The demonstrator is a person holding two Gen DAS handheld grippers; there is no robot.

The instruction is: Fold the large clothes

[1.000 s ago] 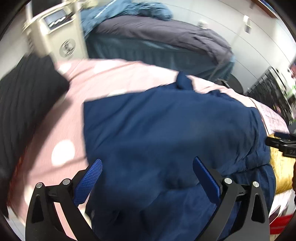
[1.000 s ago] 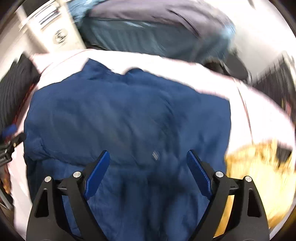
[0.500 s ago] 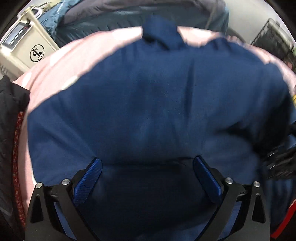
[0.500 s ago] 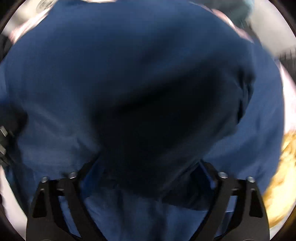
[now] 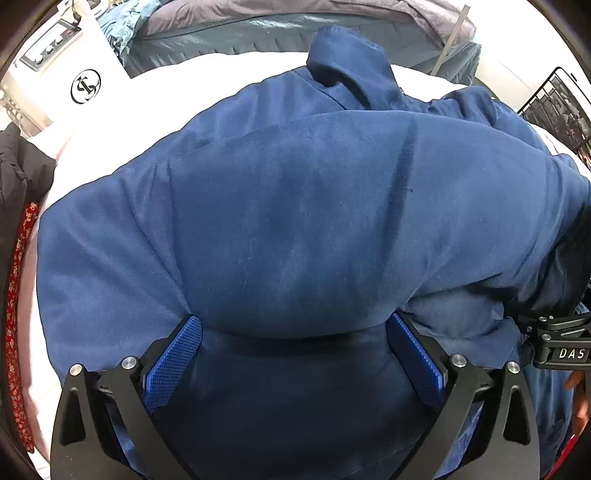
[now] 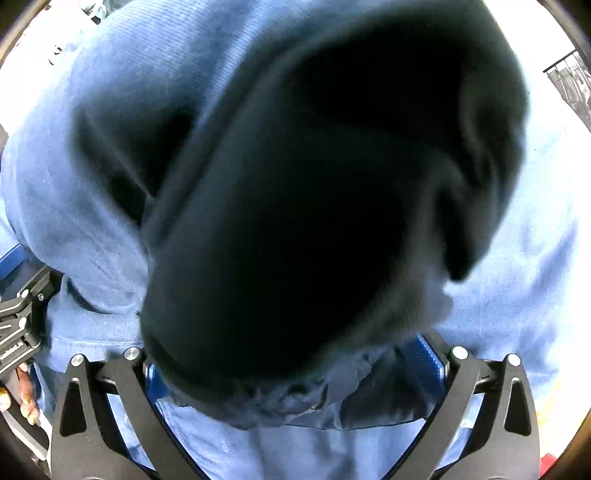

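Observation:
A large navy blue garment (image 5: 303, 206) lies spread on the bed and fills most of the left wrist view. My left gripper (image 5: 293, 354) is open, low against the garment's near folded edge, with a fold of cloth bulging between its blue pads (image 5: 171, 360). In the right wrist view the same garment (image 6: 92, 155) covers almost everything, and a dark bunched fold (image 6: 314, 206) hangs right in front of the camera. My right gripper (image 6: 295, 365) is open with that cloth between its fingers, its pads mostly hidden. The right gripper also shows at the left wrist view's right edge (image 5: 554, 343).
The bed cover (image 5: 177, 85) shows pale behind the garment. A black garment (image 5: 18, 173) and red patterned cloth (image 5: 14, 295) lie at the left. A white appliance (image 5: 70, 70) and a grey-covered bed (image 5: 295, 14) stand beyond. A wire rack (image 5: 557, 107) is far right.
Both grippers have dropped from above the garment to its near edge. Cloth now bulges between the fingers of each, and the right view has gone dark with bunched fabric.

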